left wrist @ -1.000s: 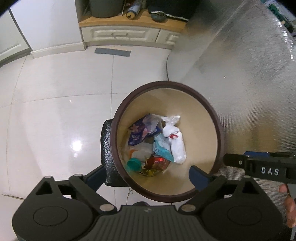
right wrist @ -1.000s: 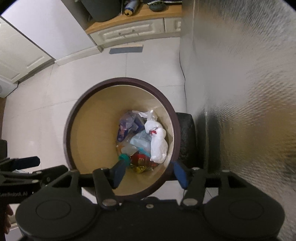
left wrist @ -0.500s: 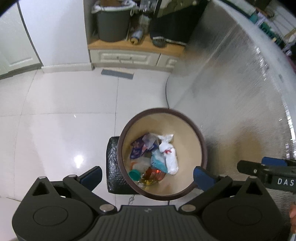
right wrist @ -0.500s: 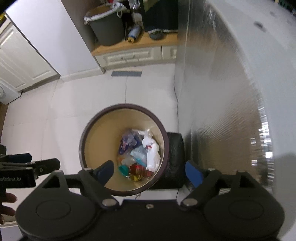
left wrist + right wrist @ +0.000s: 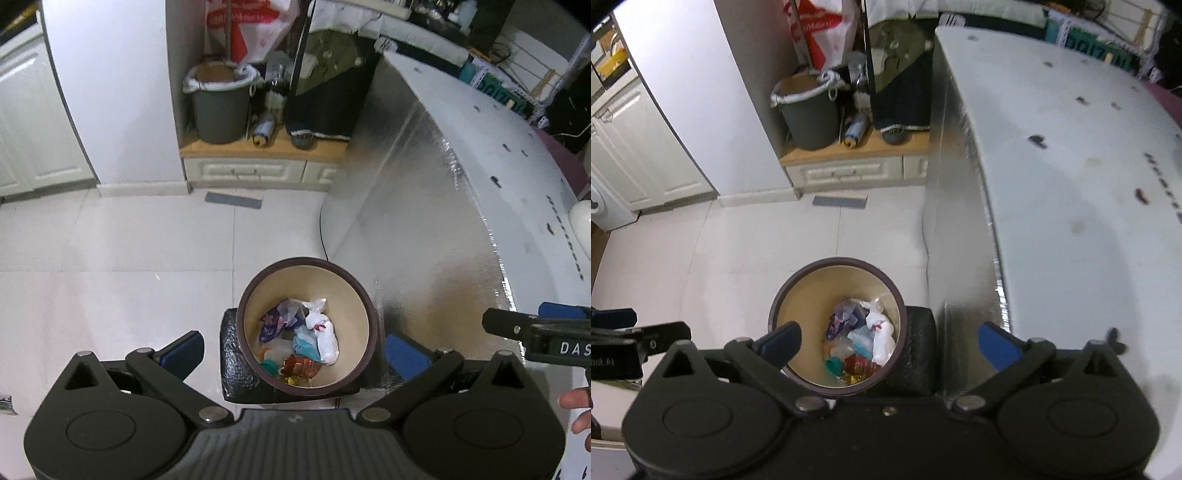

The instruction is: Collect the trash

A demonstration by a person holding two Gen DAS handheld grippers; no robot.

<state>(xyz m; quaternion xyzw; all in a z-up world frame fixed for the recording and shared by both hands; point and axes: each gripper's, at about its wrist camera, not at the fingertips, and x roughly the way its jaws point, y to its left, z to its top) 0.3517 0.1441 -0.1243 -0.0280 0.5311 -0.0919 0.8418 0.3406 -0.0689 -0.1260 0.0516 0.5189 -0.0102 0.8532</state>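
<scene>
Left gripper (image 5: 293, 345): I see its jaws spread wide, holding nothing, higher above the bin than a second ago.
Right gripper (image 5: 890, 341): also released and empty, likewise raised.
Trash bin (image 5: 364, 295): on the floor beside the silver-sided table (image 5: 480, 147), looking smaller in both views now.
Trash (image 5: 299, 341): wrappers and a white bag lie unmoved at the bin's bottom.
Room: more of the grey bucket (image 5: 219, 110) and the table top shows.
</scene>
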